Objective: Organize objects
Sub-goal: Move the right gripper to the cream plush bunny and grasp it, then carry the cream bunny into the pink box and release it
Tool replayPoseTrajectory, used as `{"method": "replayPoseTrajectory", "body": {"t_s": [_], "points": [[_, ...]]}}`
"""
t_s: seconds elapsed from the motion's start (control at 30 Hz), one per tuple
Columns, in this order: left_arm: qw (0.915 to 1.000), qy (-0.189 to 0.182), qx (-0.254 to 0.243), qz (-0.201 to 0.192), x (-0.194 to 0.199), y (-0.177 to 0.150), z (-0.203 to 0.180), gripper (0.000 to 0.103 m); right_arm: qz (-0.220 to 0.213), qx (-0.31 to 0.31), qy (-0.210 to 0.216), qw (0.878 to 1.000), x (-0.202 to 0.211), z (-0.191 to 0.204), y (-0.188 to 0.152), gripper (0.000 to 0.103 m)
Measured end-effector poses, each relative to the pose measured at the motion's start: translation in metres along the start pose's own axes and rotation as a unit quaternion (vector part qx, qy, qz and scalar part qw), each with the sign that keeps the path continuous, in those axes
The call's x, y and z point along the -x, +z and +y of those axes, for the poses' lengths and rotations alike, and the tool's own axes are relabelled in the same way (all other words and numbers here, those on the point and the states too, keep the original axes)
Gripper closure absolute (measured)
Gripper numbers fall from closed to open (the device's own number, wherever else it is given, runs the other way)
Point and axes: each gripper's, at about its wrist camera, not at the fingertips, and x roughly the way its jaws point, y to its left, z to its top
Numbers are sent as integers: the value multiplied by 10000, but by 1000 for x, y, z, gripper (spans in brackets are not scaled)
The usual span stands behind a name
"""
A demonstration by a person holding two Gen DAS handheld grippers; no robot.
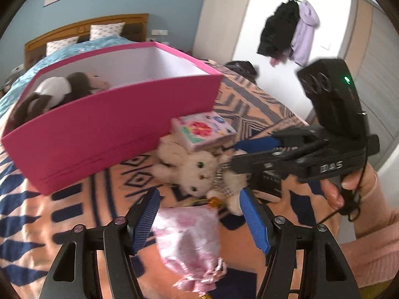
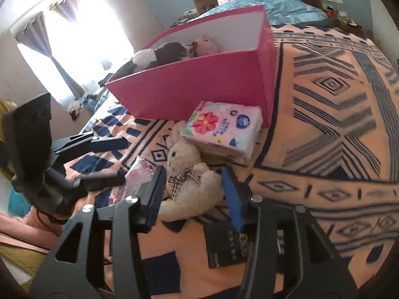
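Right hand-held gripper [image 2: 194,194]: jaws wide, one each side of white plush bunny [image 2: 189,186], w/ no clear squeeze on it. Left hand-held gripper [image 1: 199,214]: jaws wide too, over pink foil bag [image 1: 192,239], not gripping. Bunny lies on the patterned bed blanket [image 2: 324,124], head towards pink storage box [image 2: 194,84]. Floral tissue pack [image 2: 224,132] sits just beyond bunny's head, touching the box wall. Black booklet [image 2: 224,246] lies flat beside bunny, under right gripper. Inside box: brown/white plush [image 2: 159,54] & pink plush [image 2: 205,46].
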Motion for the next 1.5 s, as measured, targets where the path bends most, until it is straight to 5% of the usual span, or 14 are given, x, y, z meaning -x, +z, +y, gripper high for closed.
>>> {"method": "replayPoseTrajectory", "body": {"t_s": [0.43, 0.53, 0.97, 1.27, 1.5], "points": [[9986, -347, 85, 393, -25, -7, 2, 36, 997, 1151, 70, 9883, -56, 26, 23, 55], [9986, -342, 87, 385, -23, -8, 2, 36, 1083, 1307, 6, 9855, -64, 31, 22, 67], [9936, -1081, 118, -296, 13, 36, 5, 35, -356, 991, 465, 9934, 8, 37, 56, 67], [9950, -692, -194, -694, 17, 93, 5, 35, -927, 1021, 466, 9893, 18, 38, 109, 67], [9969, -280, -109, -722, 6, 120, 29, 47, -1008, 986, 464, 9889, 7, 24, 148, 67]]}}
